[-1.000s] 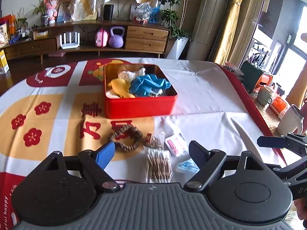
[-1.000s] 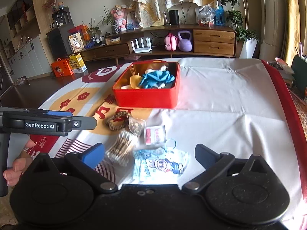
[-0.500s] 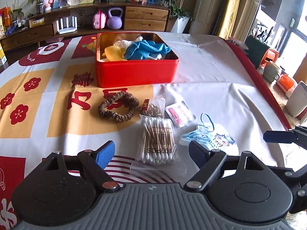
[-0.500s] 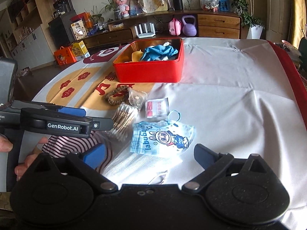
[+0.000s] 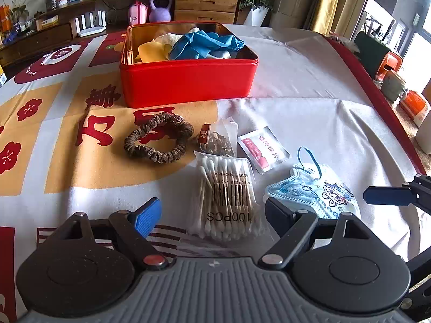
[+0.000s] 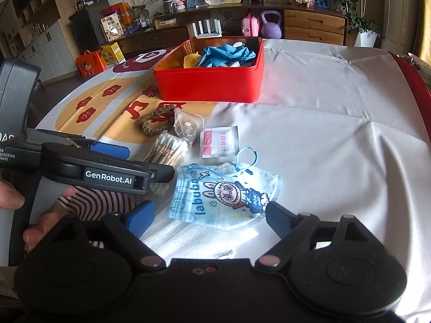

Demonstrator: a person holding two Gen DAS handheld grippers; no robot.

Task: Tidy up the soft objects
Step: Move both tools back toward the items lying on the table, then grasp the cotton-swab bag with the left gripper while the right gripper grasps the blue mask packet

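Observation:
A red tin box (image 5: 188,83) (image 6: 210,86) stands on the table and holds blue gloves (image 5: 204,44) and yellow and white soft items. In front of it lie a brown scrunchie (image 5: 159,141) (image 6: 155,119), a tea sachet (image 5: 218,141), a cotton swab pack (image 5: 226,196) (image 6: 168,148), an alcohol pad packet (image 5: 264,149) (image 6: 218,141) and a blue cartoon face mask (image 5: 312,191) (image 6: 223,193). My left gripper (image 5: 212,215) is open, its jaws on either side of the swab pack. My right gripper (image 6: 210,215) is open just before the mask.
The table has a white, red and yellow printed cloth (image 5: 309,86). A wooden sideboard (image 5: 204,5) with a purple kettlebell (image 5: 160,8) stands behind. Each gripper shows at the edge of the other's view, the left one (image 6: 107,172) close beside the right.
Both grippers have moved forward and down toward the loose items. The swab pack now lies between the left jaws and the mask sits close before the right jaws.

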